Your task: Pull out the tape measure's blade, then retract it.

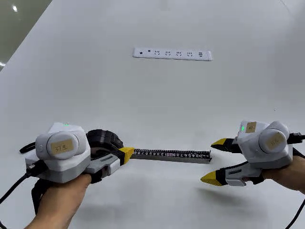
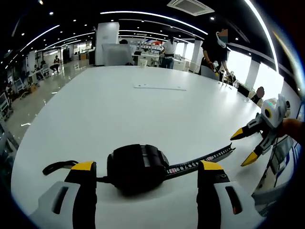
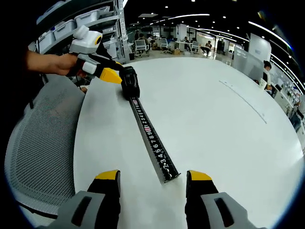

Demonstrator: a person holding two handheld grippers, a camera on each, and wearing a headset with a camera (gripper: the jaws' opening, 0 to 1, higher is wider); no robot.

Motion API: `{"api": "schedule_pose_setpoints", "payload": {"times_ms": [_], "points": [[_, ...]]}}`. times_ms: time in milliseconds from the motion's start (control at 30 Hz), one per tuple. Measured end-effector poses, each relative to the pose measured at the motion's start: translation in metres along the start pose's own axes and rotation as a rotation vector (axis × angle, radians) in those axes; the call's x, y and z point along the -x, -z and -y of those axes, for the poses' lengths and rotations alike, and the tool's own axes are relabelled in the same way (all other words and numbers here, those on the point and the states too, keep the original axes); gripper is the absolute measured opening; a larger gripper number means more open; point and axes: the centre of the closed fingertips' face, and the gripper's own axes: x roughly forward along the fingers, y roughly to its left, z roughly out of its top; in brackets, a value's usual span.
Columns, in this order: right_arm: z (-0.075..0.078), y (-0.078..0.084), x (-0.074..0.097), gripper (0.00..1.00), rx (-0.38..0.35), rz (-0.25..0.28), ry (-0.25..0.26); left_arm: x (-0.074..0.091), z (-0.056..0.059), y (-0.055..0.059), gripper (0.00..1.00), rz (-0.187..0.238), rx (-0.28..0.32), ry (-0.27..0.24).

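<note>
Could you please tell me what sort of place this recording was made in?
Probably an open-plan office or lab: a big white table carrying a white multi-socket power strip, a grey mesh office chair beside it, and rows of desks with people working behind.

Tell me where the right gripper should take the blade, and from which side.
Best at the free tip, coming straight in along the blade from the end opposite the case: it lies flat on the table, tip pointing into the open right gripper.
</note>
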Motion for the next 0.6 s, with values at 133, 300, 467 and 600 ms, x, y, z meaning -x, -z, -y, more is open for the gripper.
{"api": "schedule_pose_setpoints", "payload": {"times_ms": [133,300,467,600], "points": [[0.005,0.002,-0.002,0.49,0.025,-0.014,-0.001,-0.003,-0.003,0.000,0.79,-0.005,0.004,-0.014],[0.009,0.003,-0.004,0.44,0.048,-0.029,-0.016,-0.006,-0.007,0.001,0.76,-0.012,0.013,-0.029],[0.012,0.004,-0.005,0.40,0.073,-0.044,-0.028,-0.008,-0.010,0.001,0.73,-0.018,0.021,-0.045],[0.013,0.005,-0.007,0.35,0.093,-0.058,-0.047,-0.009,-0.013,0.000,0.70,-0.020,0.027,-0.058]]}}
